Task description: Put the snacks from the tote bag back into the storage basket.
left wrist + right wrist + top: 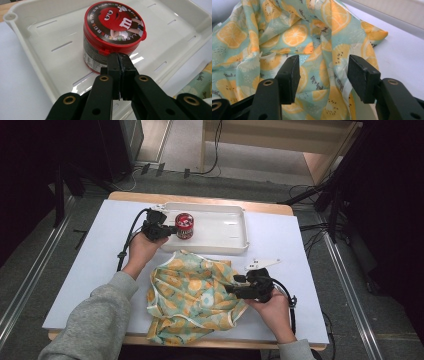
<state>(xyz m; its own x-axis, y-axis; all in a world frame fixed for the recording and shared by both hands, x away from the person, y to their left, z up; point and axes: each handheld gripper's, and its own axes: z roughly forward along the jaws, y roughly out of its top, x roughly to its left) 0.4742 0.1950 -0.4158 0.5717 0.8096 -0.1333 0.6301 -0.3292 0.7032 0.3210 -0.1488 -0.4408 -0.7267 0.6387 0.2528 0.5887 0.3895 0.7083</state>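
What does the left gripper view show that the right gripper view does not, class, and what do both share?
Left gripper view: a red-lidded tub standing in a white tray, with the left gripper just before it, jaws shut on nothing.

Right gripper view: the right gripper with jaws open over the crumpled middle of the cloth, and its orange-slice print up close.

Both: the white tabletop, and the cloth, in the left gripper view a mere corner at the right edge.

The desk (90, 270) is a wooden top under a white sheet, sitting on grey carpet floor (30, 255). Metal rails (27, 280) run along the floor on both sides, black cables (305, 190) snake around behind, and a light wooden cabinet (280, 137) sits at the back. The corners are pretty dark.
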